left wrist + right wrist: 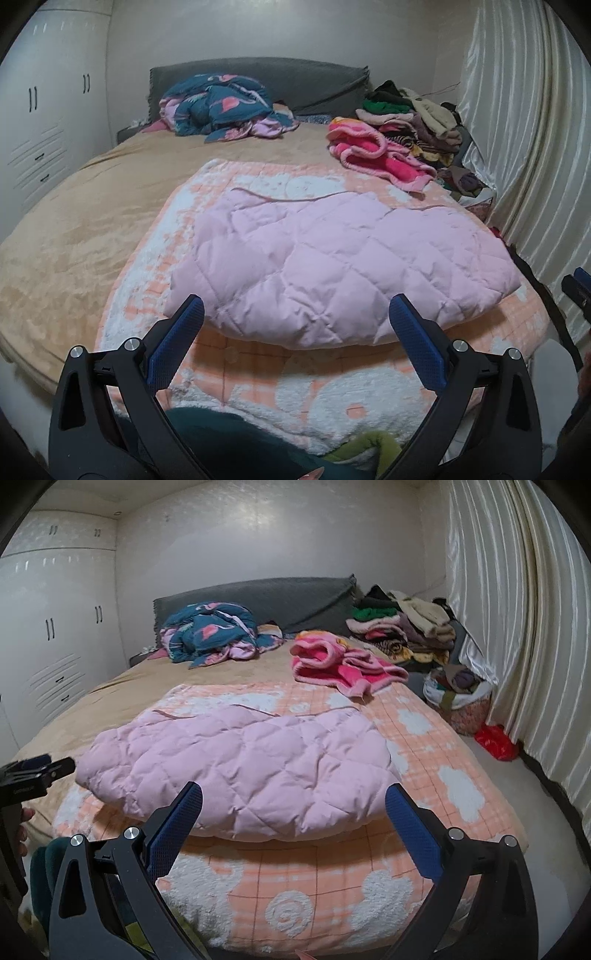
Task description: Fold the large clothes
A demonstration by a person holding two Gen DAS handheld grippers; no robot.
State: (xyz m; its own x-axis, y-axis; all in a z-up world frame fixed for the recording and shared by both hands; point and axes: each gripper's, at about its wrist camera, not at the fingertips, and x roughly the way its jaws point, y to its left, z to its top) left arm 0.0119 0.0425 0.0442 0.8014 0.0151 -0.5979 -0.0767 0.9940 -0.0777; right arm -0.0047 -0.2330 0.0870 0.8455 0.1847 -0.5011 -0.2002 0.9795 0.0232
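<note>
Here the pink quilted coat [325, 266] lies folded on the peach-and-white blanket [332, 398] near the foot of the bed [74, 236]. Both the left tongs [295, 314] and the right tongs [293, 797] stand wide apart, empty, hovering just short of the coat. A stack of clothes [402, 635] sits by the headboard [266, 598].
</note>
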